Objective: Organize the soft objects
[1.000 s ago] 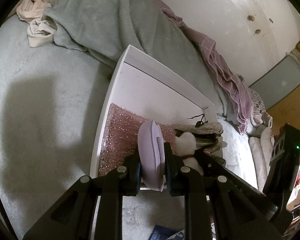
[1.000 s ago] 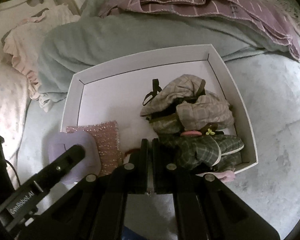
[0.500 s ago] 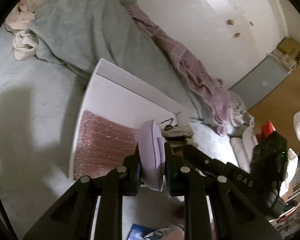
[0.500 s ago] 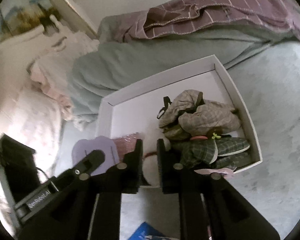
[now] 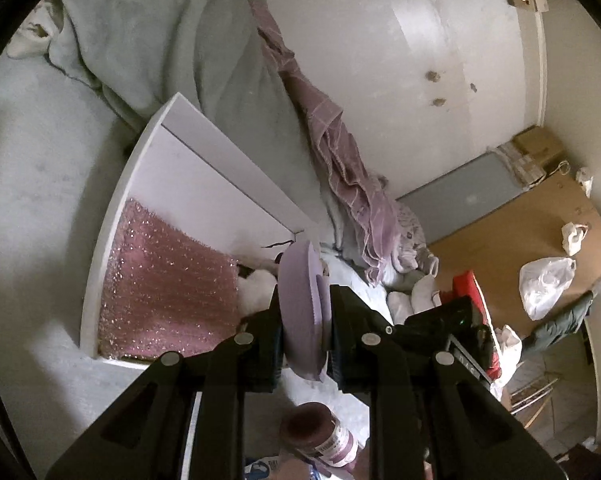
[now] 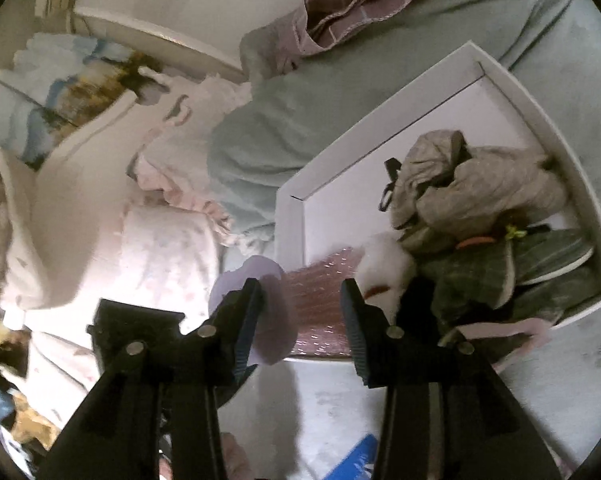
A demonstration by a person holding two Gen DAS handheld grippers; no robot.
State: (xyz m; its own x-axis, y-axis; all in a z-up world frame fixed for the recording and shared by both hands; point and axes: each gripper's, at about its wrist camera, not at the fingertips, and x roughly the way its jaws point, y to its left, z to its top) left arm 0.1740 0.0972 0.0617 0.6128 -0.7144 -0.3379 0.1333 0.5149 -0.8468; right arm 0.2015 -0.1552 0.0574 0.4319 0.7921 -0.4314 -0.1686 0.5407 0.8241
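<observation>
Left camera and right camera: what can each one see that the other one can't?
Only the left camera shows the wooden floor, a white plastic bag and a dark-lidded jar. Only the right camera shows the pile of checked clothes in the box and a frilly pillow. Both show the white box, the sparkly pink cloth, the white plush toy and the purple pad held in the left tool.
</observation>
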